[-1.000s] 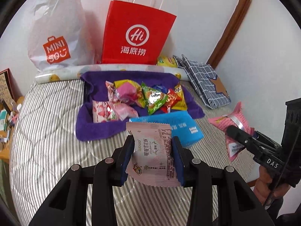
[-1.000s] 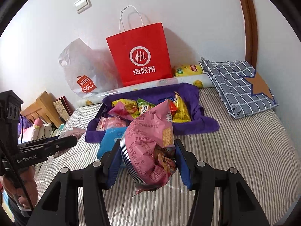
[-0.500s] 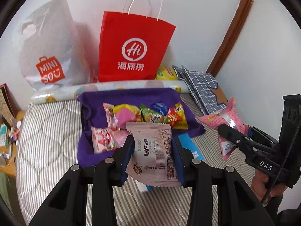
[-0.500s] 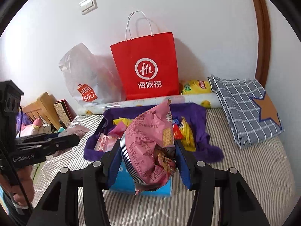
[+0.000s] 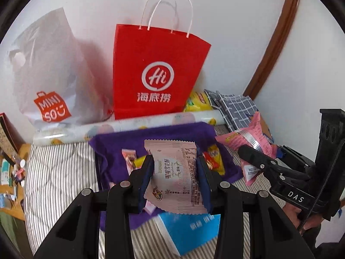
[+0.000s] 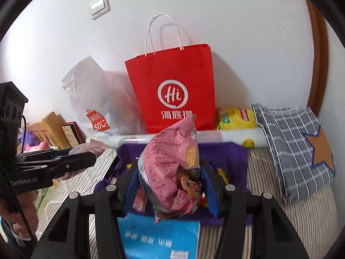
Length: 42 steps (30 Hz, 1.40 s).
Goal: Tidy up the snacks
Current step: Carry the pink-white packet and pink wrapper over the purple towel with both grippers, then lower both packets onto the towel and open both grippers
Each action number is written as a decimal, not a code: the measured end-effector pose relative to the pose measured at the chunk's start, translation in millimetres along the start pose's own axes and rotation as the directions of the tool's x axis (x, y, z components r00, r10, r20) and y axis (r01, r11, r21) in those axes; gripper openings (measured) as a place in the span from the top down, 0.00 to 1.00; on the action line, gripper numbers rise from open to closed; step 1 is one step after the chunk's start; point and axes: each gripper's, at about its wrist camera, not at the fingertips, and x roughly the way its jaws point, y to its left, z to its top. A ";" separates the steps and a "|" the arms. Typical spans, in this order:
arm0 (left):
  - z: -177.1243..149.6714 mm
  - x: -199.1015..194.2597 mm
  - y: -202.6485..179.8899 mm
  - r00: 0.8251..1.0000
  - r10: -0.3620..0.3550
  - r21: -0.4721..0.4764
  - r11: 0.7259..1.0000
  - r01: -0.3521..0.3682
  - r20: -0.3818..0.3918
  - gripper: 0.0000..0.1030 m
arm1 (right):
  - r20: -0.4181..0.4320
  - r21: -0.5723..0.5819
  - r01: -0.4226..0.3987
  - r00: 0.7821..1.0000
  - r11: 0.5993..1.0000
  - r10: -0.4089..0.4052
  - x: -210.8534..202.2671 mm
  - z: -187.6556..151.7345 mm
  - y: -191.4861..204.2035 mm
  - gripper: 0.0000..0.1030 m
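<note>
My left gripper point(image 5: 175, 181) is shut on a pale pink snack packet point(image 5: 175, 174) and holds it above the purple cloth tray point(image 5: 168, 132), which holds several snack packs. My right gripper point(image 6: 170, 183) is shut on a crumpled pink cracker bag point(image 6: 172, 168), also above the tray point(image 6: 232, 153). The right gripper with its bag shows at the right of the left wrist view point(image 5: 254, 149). The left gripper shows at the left of the right wrist view point(image 6: 71, 161). A red paper bag point(image 5: 155, 73) stands against the wall behind the tray; it also shows in the right wrist view point(image 6: 174, 86).
A white plastic MINISO bag point(image 5: 49, 82) stands left of the red bag. A blue box point(image 5: 189, 228) lies on the striped bed point(image 5: 60, 164) in front of the tray. A rolled sheet point(image 5: 120, 126), a yellow pack point(image 6: 237, 118) and a checked cloth point(image 6: 295, 142) lie near the wall.
Both grippers have risen and moved forward over the blue box toward the tray and the red bag, each still holding its packet.
</note>
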 end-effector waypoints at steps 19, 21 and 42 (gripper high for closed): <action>23.7 66.7 48.5 0.998 0.027 -0.050 0.998 -0.030 -0.064 0.61 | -0.054 -0.052 -0.016 0.998 0.999 0.013 80.5 33.5 -28.5 0.50; 22.4 71.4 50.2 0.997 0.030 -0.048 0.998 -0.034 -0.074 0.61 | -0.072 -0.058 -0.012 0.997 0.998 0.008 85.9 32.4 -31.7 0.50; 12.2 95.5 57.7 0.991 0.049 -0.060 0.997 -0.057 -0.127 0.61 | -0.227 -0.127 -0.073 0.973 0.989 0.042 120.4 20.7 -43.8 0.50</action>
